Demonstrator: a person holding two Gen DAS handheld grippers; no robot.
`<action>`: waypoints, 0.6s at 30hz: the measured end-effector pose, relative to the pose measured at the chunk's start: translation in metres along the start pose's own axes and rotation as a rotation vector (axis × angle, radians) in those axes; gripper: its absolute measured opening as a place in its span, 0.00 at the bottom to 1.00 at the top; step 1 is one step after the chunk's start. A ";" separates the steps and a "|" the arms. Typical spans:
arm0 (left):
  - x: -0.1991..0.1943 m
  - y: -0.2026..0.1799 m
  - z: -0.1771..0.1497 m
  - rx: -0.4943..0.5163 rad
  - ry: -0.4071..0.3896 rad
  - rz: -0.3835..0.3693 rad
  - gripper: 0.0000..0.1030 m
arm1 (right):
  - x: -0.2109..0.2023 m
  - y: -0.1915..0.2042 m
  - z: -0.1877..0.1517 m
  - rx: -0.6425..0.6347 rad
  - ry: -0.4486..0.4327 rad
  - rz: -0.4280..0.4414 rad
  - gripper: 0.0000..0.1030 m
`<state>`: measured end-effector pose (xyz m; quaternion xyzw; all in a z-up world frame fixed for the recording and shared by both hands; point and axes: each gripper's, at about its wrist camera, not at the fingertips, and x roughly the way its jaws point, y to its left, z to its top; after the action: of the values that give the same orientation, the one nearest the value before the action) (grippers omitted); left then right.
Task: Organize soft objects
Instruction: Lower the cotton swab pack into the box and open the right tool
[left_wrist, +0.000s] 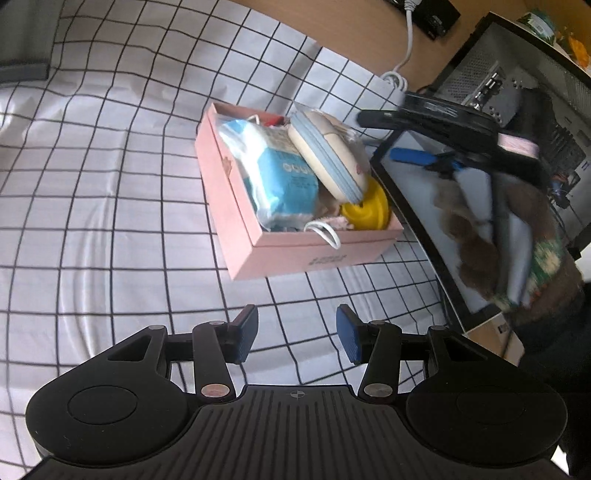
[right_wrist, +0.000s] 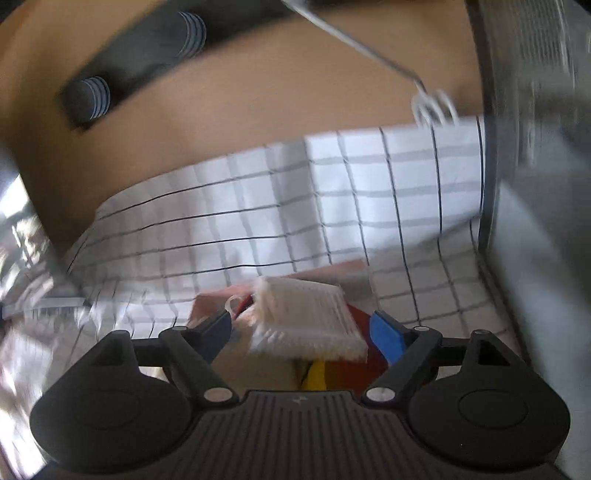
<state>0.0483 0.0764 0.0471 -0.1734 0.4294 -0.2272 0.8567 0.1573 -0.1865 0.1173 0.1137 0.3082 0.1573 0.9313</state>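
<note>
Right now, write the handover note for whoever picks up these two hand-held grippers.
Left hand-held gripper: open, empty, over the checked cloth, short of the pink box.
Right hand-held gripper: jaws wide, over the box; a white ribbed pad lies between the fingers, pads not visibly pressing it. View blurred.
Box holds a blue-white packet, a cream-and-blue pouch and a yellow item.
Done: several items boxed.
Left: confirm the white pad sits inside; no loose items visible on the cloth.
</note>
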 end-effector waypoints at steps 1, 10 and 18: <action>0.000 0.000 -0.002 -0.006 0.001 -0.005 0.50 | -0.008 0.008 -0.006 -0.053 -0.017 -0.002 0.81; 0.004 -0.005 -0.017 -0.019 0.033 -0.026 0.49 | 0.020 0.078 -0.044 -0.256 0.012 -0.037 0.73; -0.022 0.017 -0.028 -0.049 0.002 0.002 0.49 | -0.021 0.067 -0.064 -0.258 -0.037 -0.084 0.83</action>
<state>0.0183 0.1001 0.0373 -0.1938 0.4360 -0.2160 0.8519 0.0876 -0.1253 0.0993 -0.0170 0.2728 0.1545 0.9494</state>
